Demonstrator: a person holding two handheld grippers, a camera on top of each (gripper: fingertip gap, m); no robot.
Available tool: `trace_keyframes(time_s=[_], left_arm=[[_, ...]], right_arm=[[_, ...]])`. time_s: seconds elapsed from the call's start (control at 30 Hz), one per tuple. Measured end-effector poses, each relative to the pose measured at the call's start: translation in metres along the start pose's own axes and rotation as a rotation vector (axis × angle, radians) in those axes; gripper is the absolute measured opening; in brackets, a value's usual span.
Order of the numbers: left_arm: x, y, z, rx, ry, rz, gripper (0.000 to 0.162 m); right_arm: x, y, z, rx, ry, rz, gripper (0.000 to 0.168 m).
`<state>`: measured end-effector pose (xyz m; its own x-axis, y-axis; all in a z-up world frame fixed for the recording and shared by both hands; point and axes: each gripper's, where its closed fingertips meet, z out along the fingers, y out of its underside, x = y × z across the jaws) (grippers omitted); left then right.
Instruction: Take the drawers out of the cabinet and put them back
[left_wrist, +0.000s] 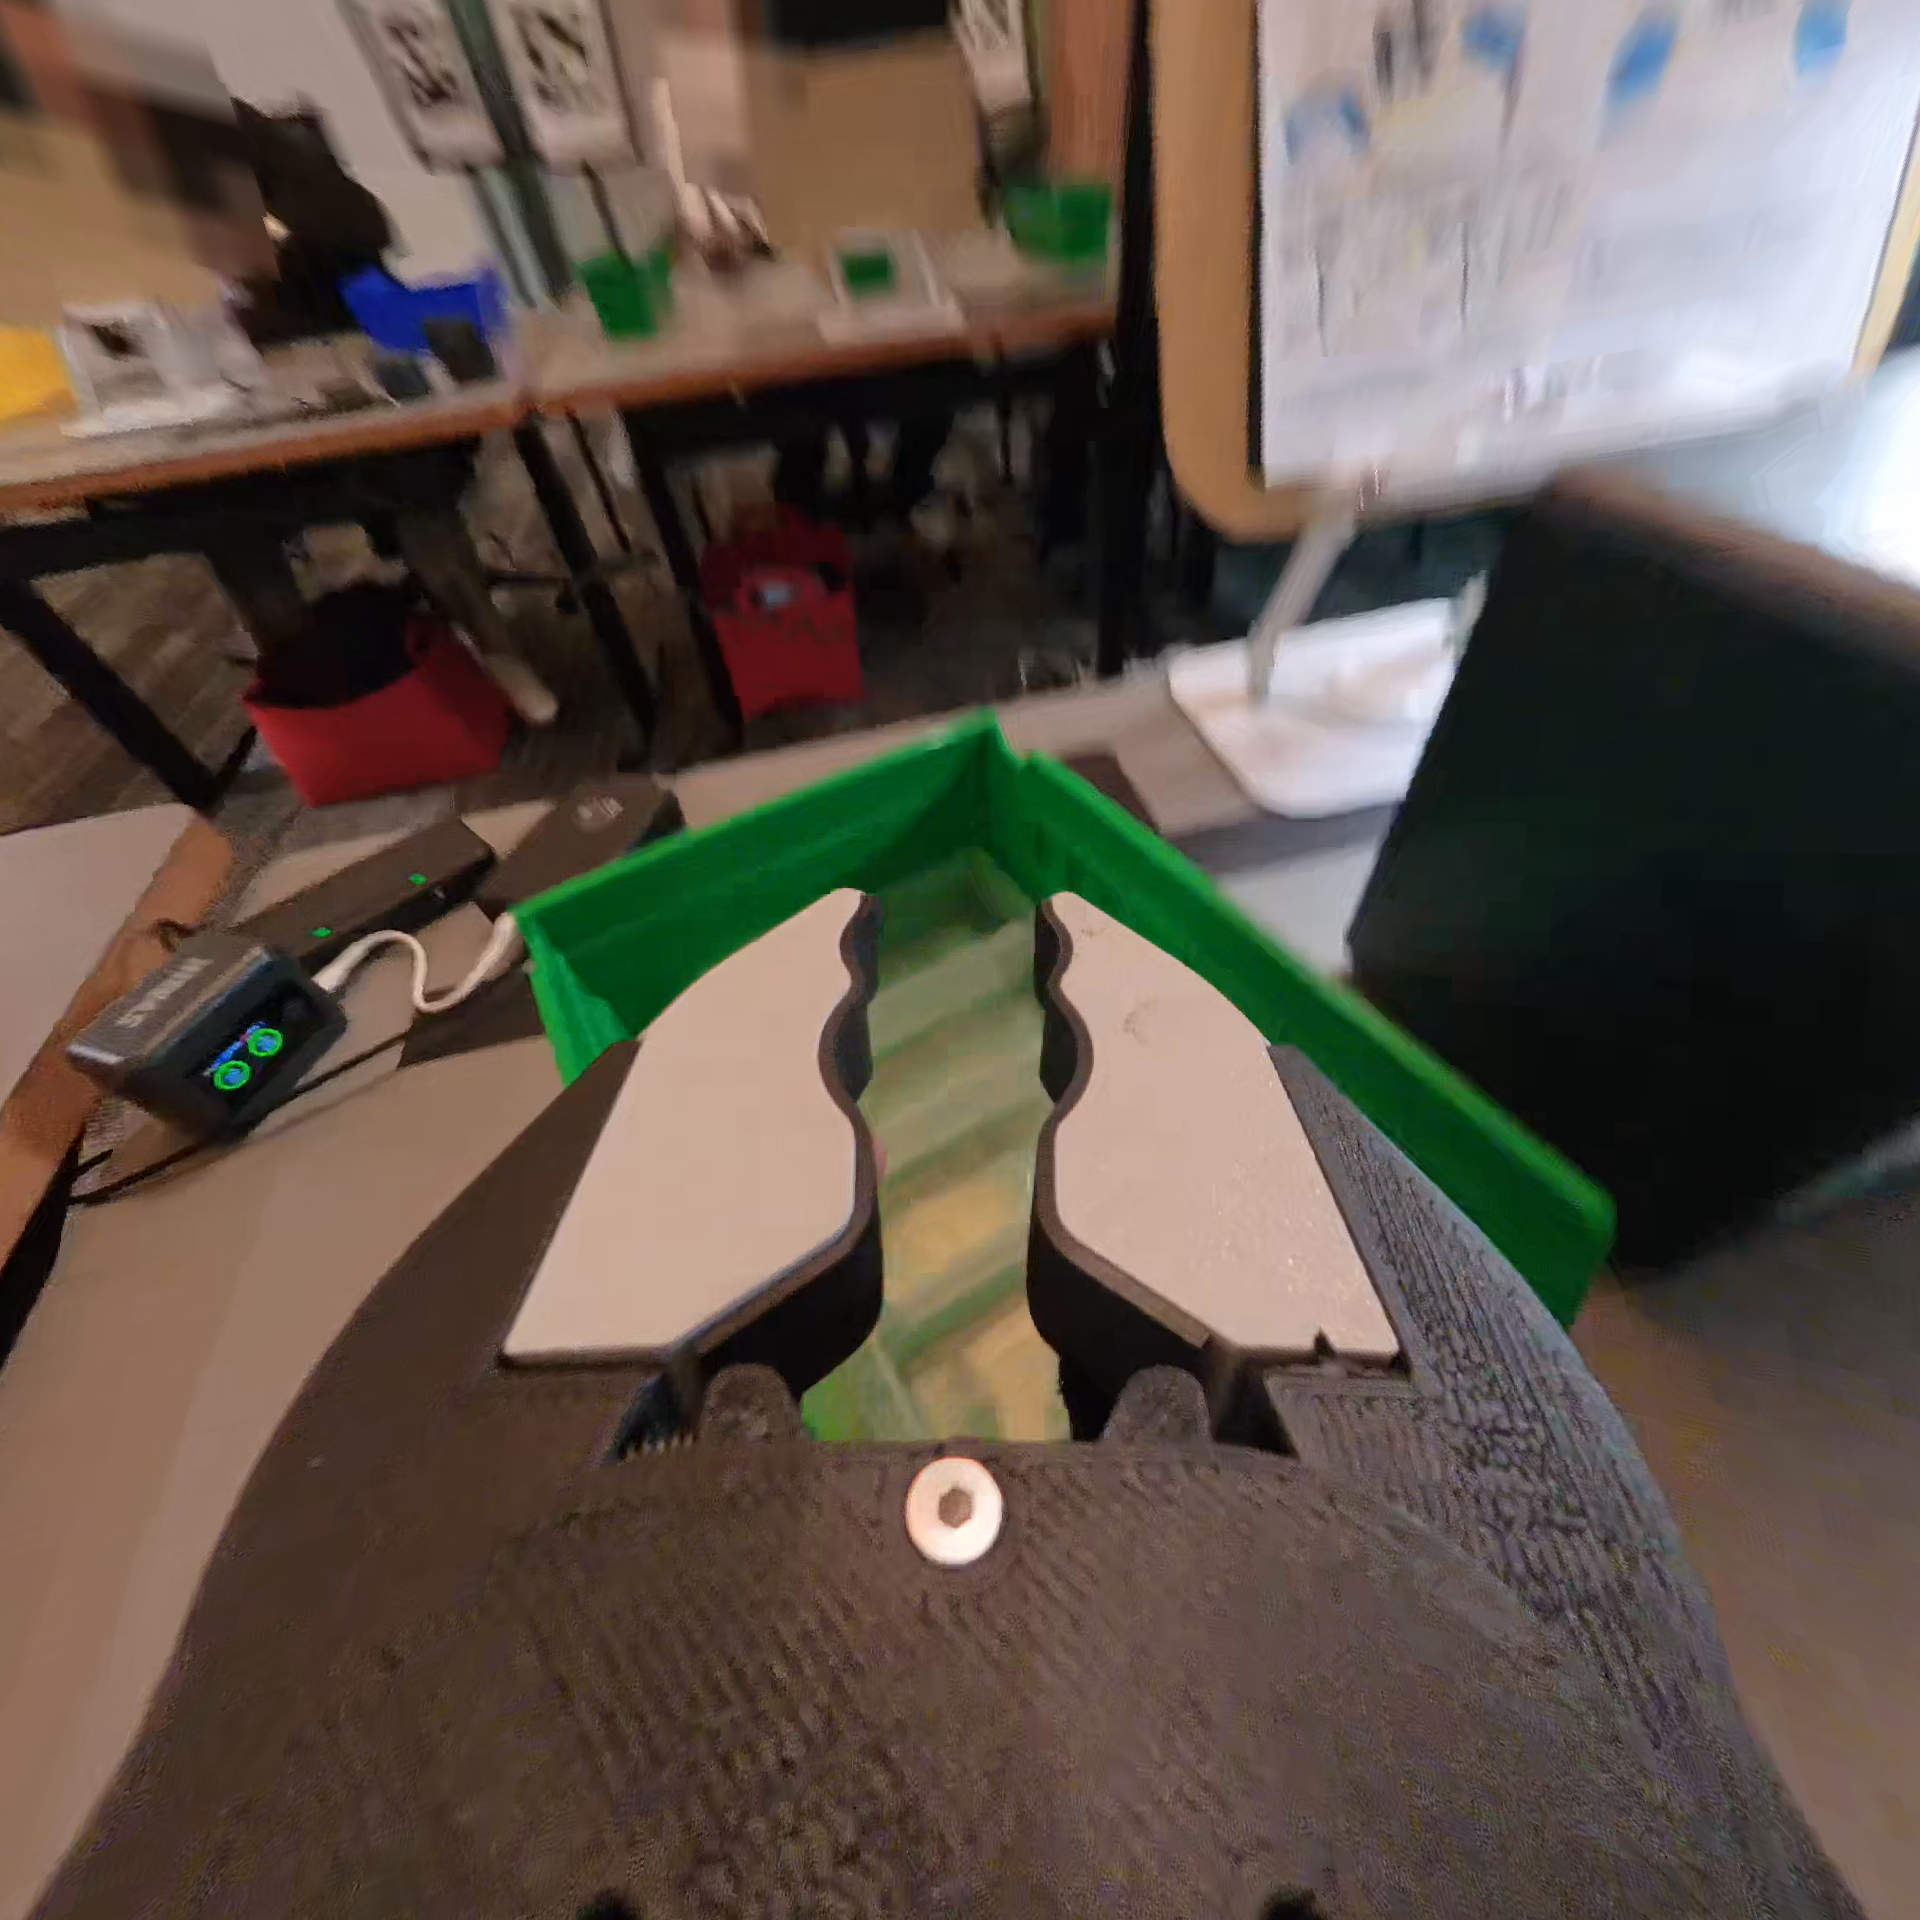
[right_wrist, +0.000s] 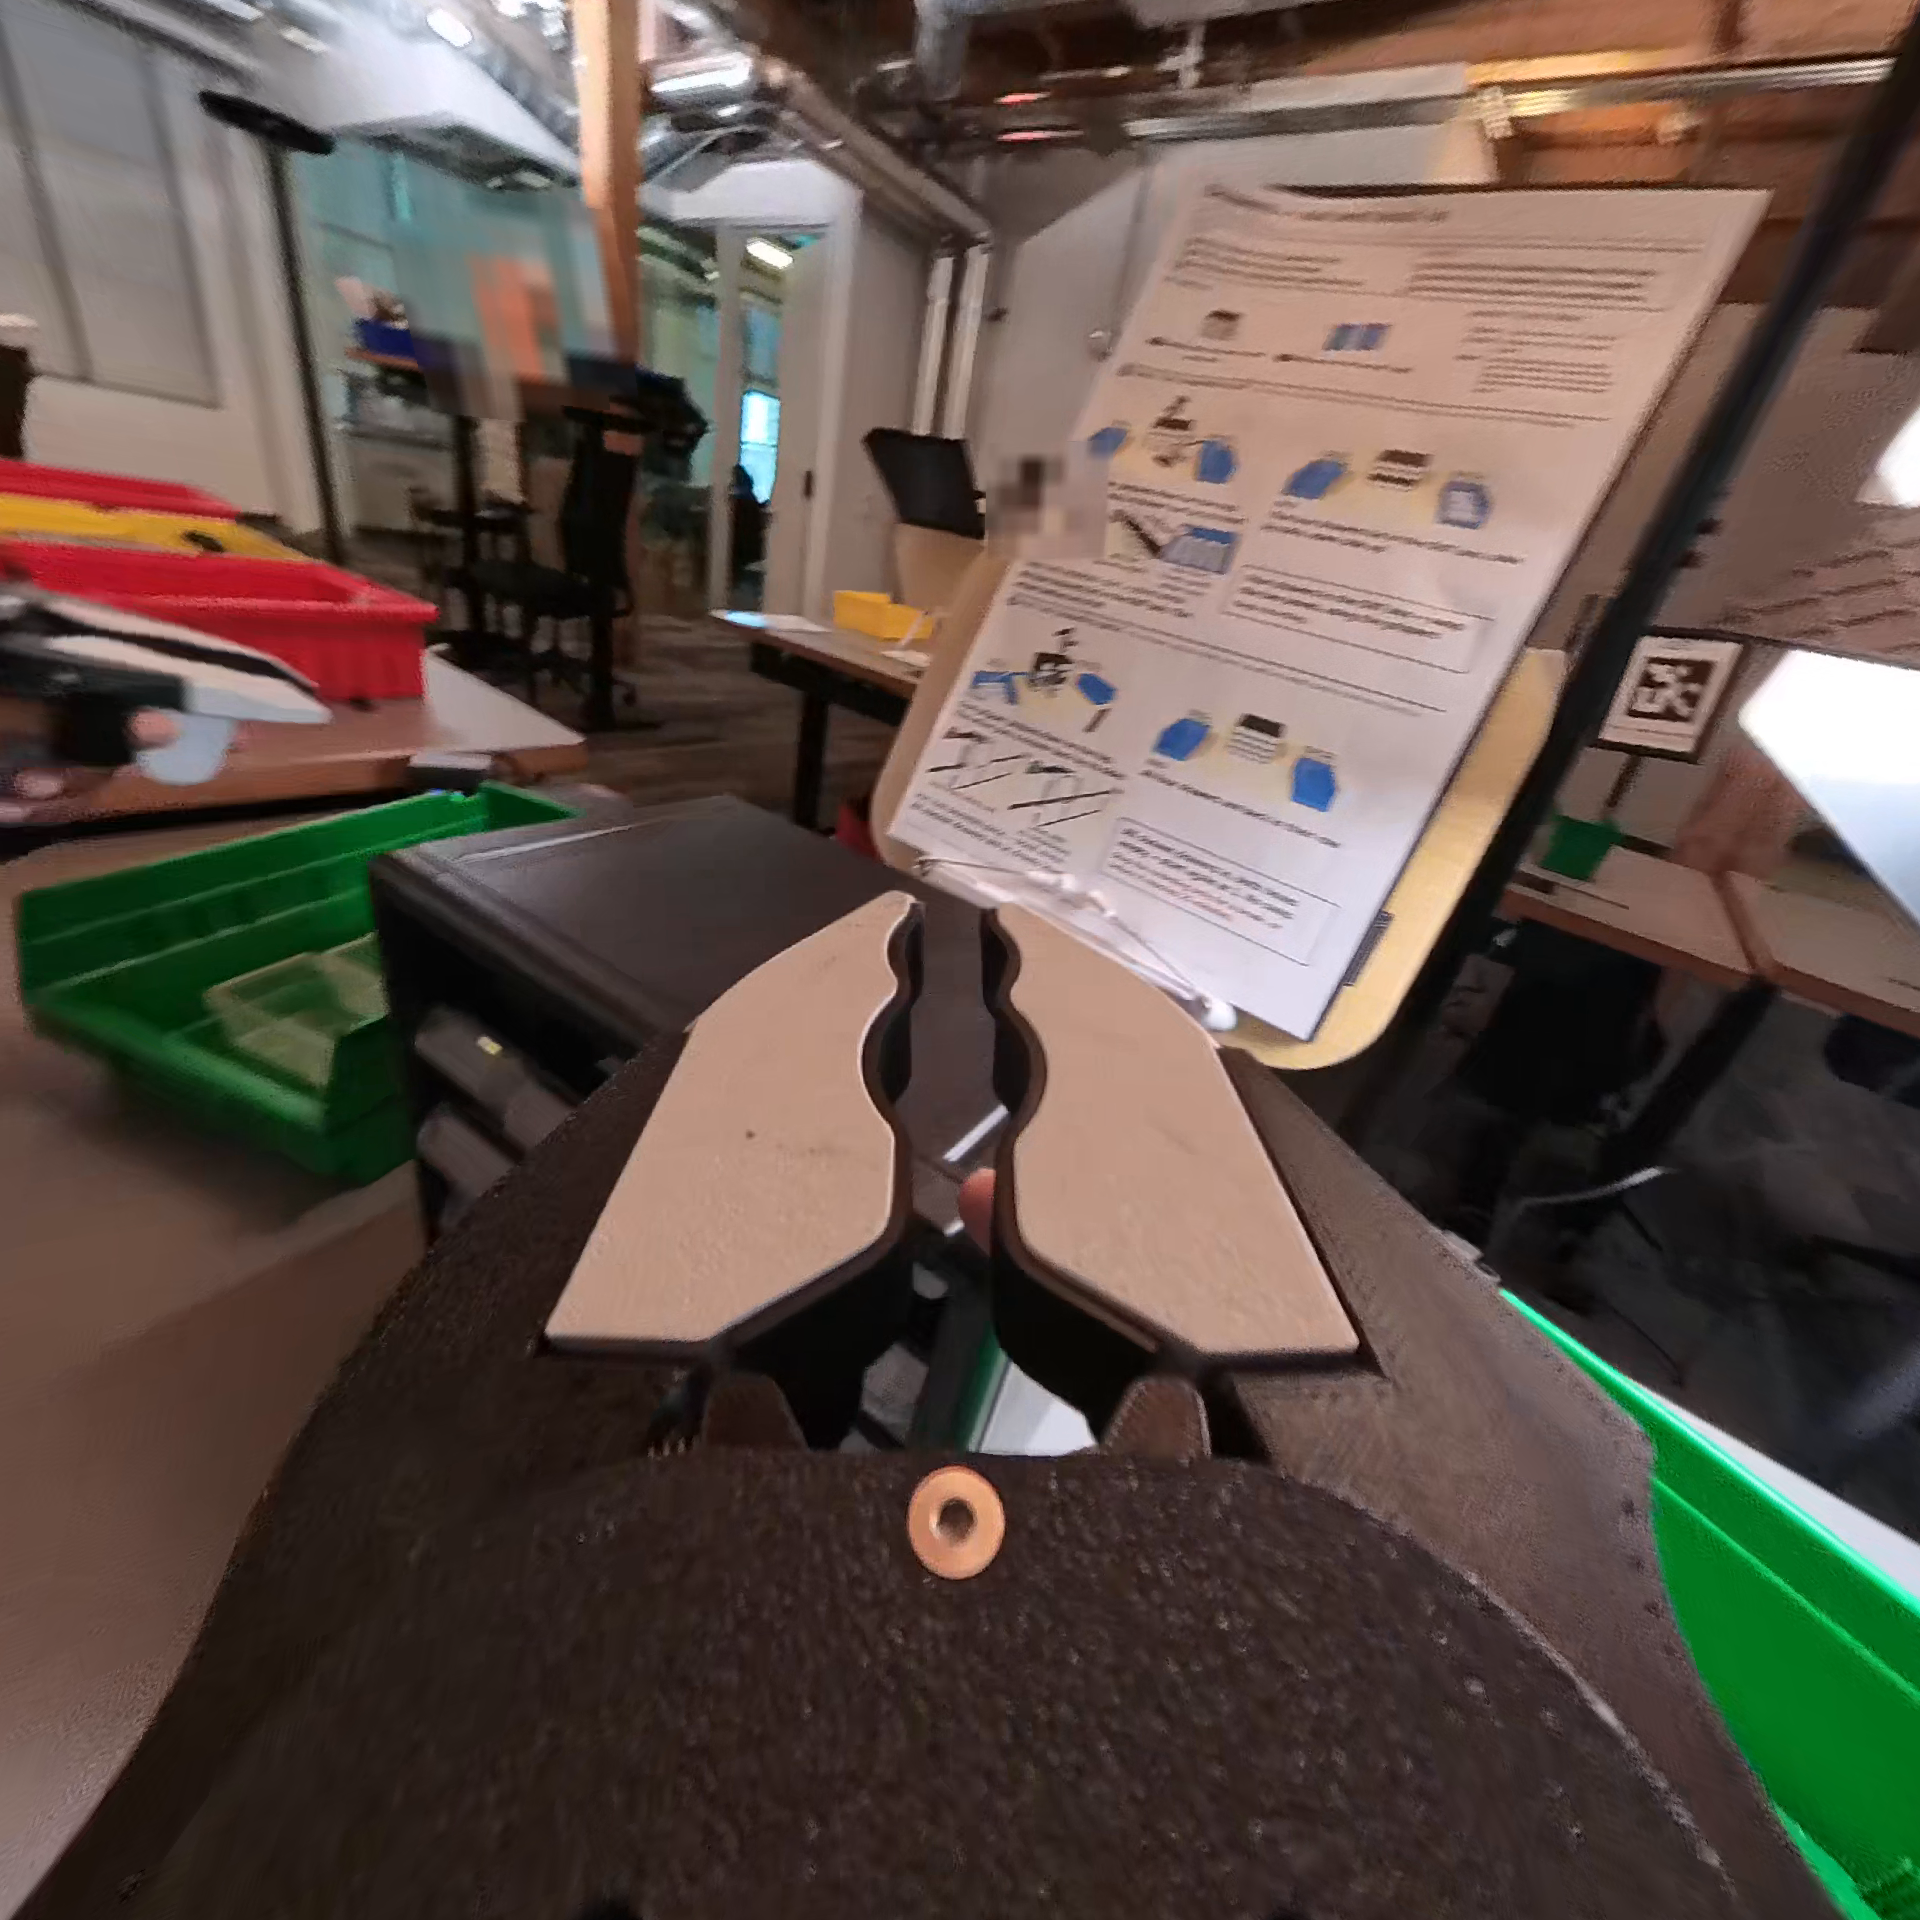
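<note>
A black drawer cabinet (right_wrist: 665, 894) stands on the table. Its dark drawer fronts (right_wrist: 488, 1070) face left, and it also shows in the left wrist view (left_wrist: 1662, 883). A green bin (left_wrist: 790, 883) lies left of it and holds clear drawers (left_wrist: 956, 1039); in the right wrist view this is the green bin (right_wrist: 208, 925) with a clear drawer (right_wrist: 301, 997). My left gripper (left_wrist: 951, 914) hovers over this bin, open, with nothing between its pads. My right gripper (right_wrist: 951, 920) is over the cabinet's top. Its fingers stand a narrow gap apart, and only the cabinet top shows between them.
A second green bin (right_wrist: 1766, 1621) sits at the lower right, under my right gripper. An instruction sheet on a stand (right_wrist: 1299, 623) rises behind the cabinet. Black devices and a white cable (left_wrist: 416, 966) lie left of the bin. Red and yellow bins (right_wrist: 260, 613) are on a far table.
</note>
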<state>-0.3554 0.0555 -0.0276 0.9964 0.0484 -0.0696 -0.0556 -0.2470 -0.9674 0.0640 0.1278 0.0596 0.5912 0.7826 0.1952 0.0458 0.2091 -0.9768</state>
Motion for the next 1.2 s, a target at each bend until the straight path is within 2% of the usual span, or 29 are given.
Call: trace_keyframes(time_s=[0.1,0.23,0.3,0.4,0.57,0.63,0.77,0.83,0.93,1.07,1.2], left_arm=[[0.026,0.055,0.009,-0.27,0.162,0.188,0.025],[0.039,0.123,0.004,-0.617,0.223,0.408,0.028],[0.034,0.142,0.005,-0.71,0.187,0.505,0.03],[0.027,0.16,0.011,-0.781,0.159,0.535,0.031],[0.023,0.169,0.012,-0.827,0.127,0.583,0.029],[0.022,0.174,0.01,-0.871,0.113,0.606,0.026],[0.017,0.182,0.007,-0.933,0.08,0.615,0.022],[0.015,0.183,0.006,-0.947,0.067,0.626,0.017],[0.015,0.181,0.008,-0.942,0.048,0.637,0.001],[0.033,0.173,0.006,-0.924,0.087,0.653,0.0],[0.045,0.167,0.004,-0.894,0.128,0.68,0.004]], right_arm=[[-0.024,-0.001,-0.001,-0.021,-0.087,-0.058,0.014],[-0.047,0.004,0.0,-0.062,-0.158,-0.134,0.015],[-0.052,0.012,0.002,-0.094,-0.168,-0.174,0.015],[-0.06,0.025,0.005,-0.145,-0.2,-0.203,0.015],[-0.043,0.039,0.012,-0.256,-0.043,-0.233,0.02],[-0.031,0.047,0.014,-0.303,0.028,-0.176,0.03],[-0.004,0.065,0.017,-0.342,0.121,-0.038,0.027],[0.004,0.074,0.018,-0.368,0.119,0.0,0.022],[0.009,0.077,0.02,-0.394,0.075,0.054,0.014],[0.009,0.078,0.02,-0.414,-0.006,0.088,0.012],[0.009,0.077,0.02,-0.371,-0.016,0.072,0.011]])
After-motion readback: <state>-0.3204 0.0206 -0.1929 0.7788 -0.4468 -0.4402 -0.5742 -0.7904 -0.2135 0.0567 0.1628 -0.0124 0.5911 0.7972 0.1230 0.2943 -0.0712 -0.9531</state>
